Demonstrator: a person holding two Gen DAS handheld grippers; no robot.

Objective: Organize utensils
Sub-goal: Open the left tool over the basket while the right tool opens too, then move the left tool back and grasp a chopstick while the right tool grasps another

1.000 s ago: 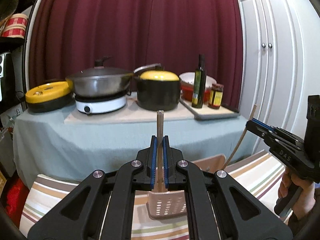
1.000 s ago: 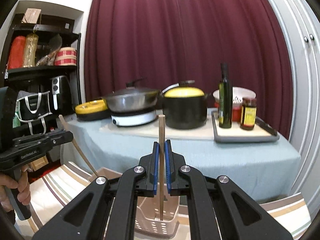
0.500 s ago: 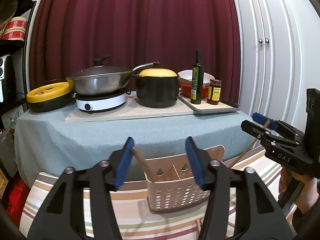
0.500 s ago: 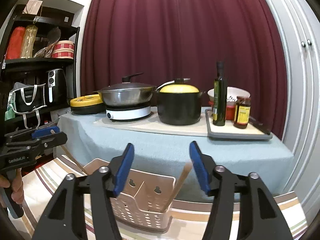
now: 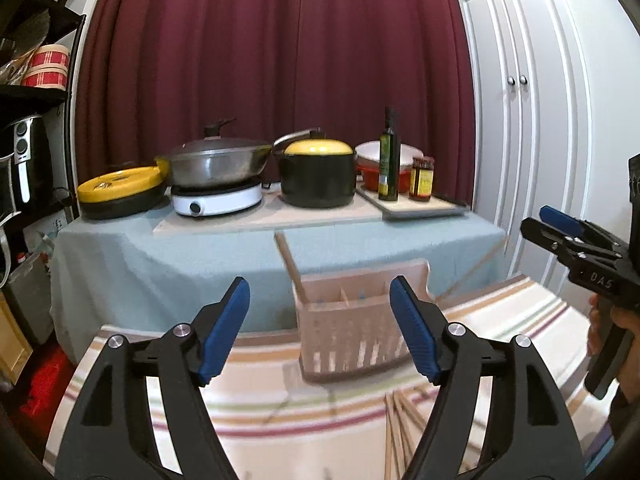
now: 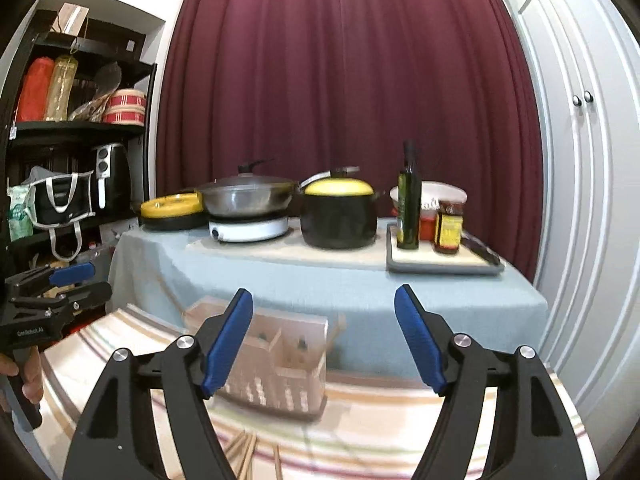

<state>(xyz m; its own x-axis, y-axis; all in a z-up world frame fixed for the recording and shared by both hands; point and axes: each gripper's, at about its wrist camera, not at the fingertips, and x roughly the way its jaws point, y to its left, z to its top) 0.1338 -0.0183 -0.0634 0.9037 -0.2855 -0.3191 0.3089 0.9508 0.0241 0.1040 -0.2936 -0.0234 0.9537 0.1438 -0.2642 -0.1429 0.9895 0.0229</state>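
Over the striped table (image 5: 500, 320) we hold both claws, left claw (image 5: 320, 326) and right claw (image 6: 324, 340), wide and empty; reaching carelessly for the loose chopsticks (image 5: 398, 420) could tip the basket (image 5: 352, 332).

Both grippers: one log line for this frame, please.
left gripper: open | right gripper: open | basket: holds chopstick | loose chopsticks: on cloth

A pale perforated utensil basket (image 5: 352, 340) stands upright on the striped cloth, one wooden chopstick (image 5: 290, 262) leaning in its left compartment; loose chopsticks (image 5: 398, 428) lie nearer.
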